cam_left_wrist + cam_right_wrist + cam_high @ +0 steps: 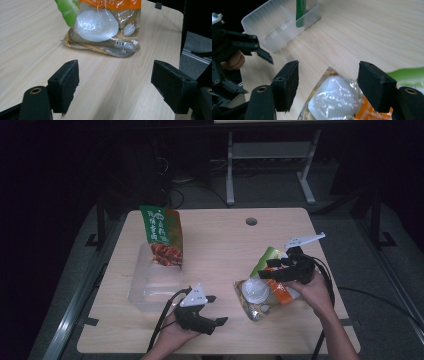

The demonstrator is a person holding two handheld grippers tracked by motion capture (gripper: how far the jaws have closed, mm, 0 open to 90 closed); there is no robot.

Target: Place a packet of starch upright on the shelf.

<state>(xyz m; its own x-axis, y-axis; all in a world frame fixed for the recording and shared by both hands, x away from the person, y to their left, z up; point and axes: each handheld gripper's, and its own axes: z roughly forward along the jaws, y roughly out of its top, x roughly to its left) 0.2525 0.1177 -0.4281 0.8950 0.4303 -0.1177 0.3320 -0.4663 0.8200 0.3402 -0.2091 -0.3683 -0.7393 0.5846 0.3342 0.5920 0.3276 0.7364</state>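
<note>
That clear bin (152, 282) sits at 9 o'clock from your snack bag (262, 292), which lies flat under your right gripper (267, 268). Both grippers gape wide, empty; left gripper (216, 310) waits nearby. Crinkly film could slip when you pinch. The left gripper view shows the bag's printed label (123, 45).

I see glossy, crinkled plastic film on the snack bag (102, 27), matt pale wood-grain on the table (30, 37), frosted translucent plastic on the bin (274, 25) upper left.
</note>
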